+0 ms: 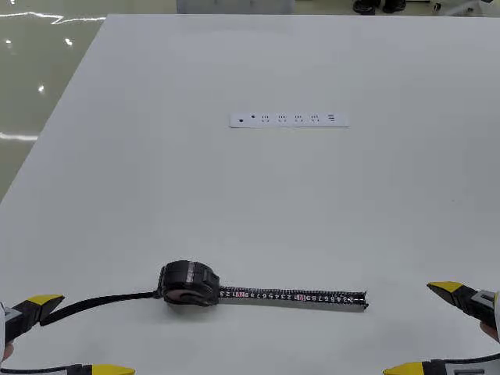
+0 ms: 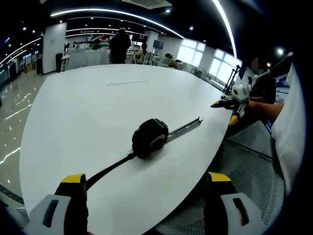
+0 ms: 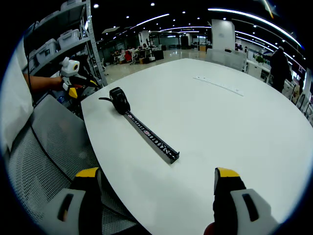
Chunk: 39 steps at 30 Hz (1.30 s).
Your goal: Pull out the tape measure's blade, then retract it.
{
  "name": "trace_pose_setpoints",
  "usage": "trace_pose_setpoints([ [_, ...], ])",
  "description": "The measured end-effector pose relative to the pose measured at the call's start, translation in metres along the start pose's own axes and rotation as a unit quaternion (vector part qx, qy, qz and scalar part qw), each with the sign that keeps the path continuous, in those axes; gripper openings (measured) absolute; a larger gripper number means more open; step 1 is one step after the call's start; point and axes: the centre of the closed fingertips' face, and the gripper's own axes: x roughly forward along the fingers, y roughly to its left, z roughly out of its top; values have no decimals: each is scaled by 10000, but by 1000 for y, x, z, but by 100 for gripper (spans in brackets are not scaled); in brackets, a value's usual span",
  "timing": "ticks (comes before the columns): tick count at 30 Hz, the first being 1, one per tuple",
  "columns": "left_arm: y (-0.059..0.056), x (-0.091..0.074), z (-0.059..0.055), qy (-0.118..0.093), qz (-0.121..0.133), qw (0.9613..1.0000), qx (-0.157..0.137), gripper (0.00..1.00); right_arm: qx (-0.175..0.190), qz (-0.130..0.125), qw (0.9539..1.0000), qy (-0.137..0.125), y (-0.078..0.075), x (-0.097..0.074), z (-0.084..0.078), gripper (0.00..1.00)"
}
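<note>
White table (image 1: 312,203), near edge: one tape measure (image 1: 187,283), blade (image 1: 293,296) out along that edge, tip toward your right gripper (image 3: 157,172). Your left gripper (image 2: 145,177) and right both gape wide.

Probable power strip (image 1: 288,119) on white table (image 1: 117,195)

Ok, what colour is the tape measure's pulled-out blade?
The blade is black with white numbers, a few red near the case; head view shows it best.

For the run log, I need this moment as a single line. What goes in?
tape measure lying on table, blade out | left gripper open, by strap end | right gripper open, past blade tip, holding nothing
</note>
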Motion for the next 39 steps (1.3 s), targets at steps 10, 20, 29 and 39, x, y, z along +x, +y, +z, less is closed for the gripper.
trace_pose_setpoints([
  [10, 0, 0, 1, -20, 1, 10000, -40, 98, -19, 2, 10000, 8, 0, 0, 0, 97],
  [20, -3, 4, 6, -53, -26, 9999, -118, 97, -15, 43, 10000, -28, 1, 1, 1, 95],
  [29, -12, 16, 19, -141, -39, 9997, -195, 96, -8, 101, 9999, -70, 2, 4, 3, 93],
  [39, -21, 34, 34, -205, -87, 9996, -186, 96, -4, 138, 9999, -96, 2, 5, 5, 92],
])
